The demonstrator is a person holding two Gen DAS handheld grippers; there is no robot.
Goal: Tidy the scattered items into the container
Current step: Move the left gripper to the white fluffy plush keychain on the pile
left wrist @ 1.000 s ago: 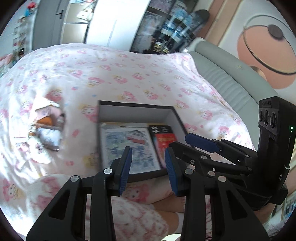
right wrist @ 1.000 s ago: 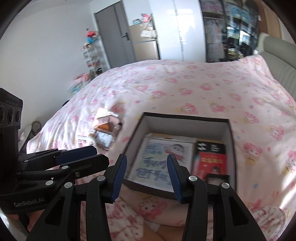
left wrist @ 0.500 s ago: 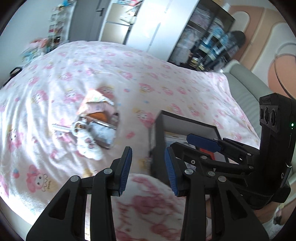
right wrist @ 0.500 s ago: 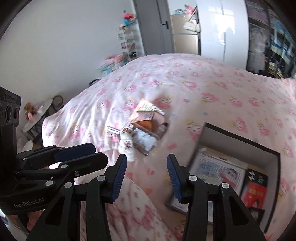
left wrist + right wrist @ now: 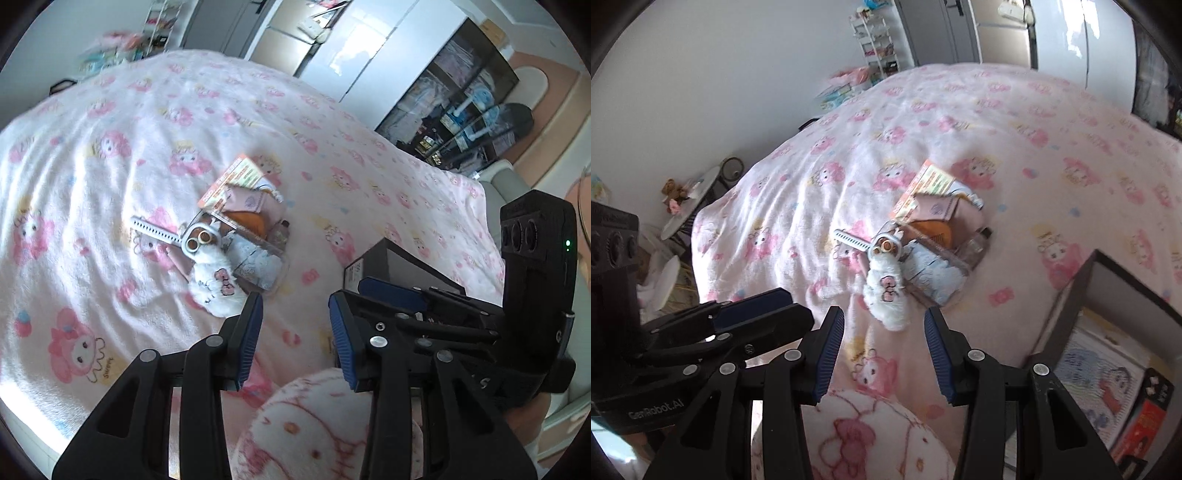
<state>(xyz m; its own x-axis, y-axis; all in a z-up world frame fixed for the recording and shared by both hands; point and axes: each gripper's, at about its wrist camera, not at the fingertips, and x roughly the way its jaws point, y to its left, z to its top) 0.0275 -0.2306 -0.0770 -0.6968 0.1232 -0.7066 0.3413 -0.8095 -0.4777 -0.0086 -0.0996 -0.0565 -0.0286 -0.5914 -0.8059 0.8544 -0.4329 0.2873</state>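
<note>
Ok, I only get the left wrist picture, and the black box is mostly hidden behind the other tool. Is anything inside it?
Observer: Yes. The right wrist view looks into the open black box, and a flat item with a cartoon boy print lies in it.
Visitor: Just that one thing?
Observer: No, a red and black packet lies beside it, toward the right edge of that view.
Visitor: Is there anything next to the bed that I can't see?
Observer: Yes, a small round table stands by the wall, with a teddy bear on it.
</note>
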